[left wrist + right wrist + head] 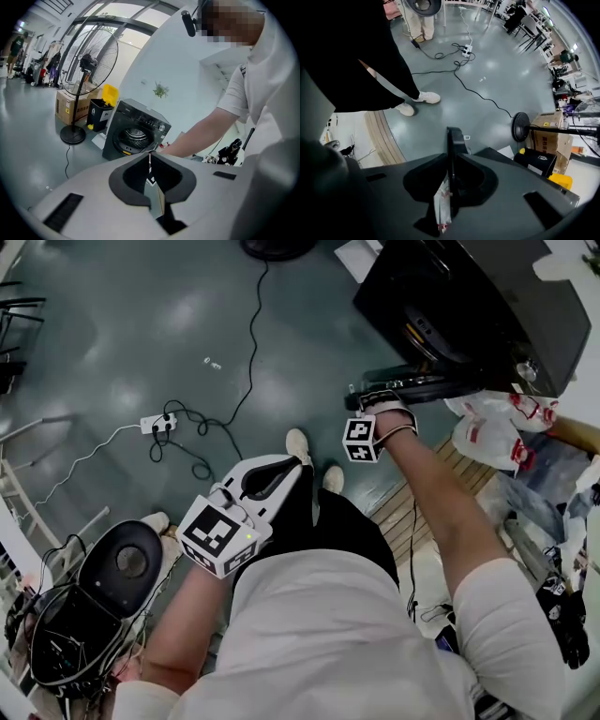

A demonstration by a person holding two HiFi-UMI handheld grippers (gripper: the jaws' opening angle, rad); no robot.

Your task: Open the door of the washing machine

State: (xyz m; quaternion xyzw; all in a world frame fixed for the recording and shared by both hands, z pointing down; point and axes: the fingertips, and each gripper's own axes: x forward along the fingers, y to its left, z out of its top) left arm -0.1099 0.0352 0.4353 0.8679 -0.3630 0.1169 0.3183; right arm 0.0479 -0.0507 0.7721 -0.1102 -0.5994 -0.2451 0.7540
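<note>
Pinching the door (pixel 453 136) by its thin edge in the right gripper (pixel 449 161), jaws clamped for swinging it out from the washing machine (pixel 487 296) at the head view's upper right. Holding the left gripper (pixel 277 474) back, jaws together on nothing, probably clear of the swing
</note>
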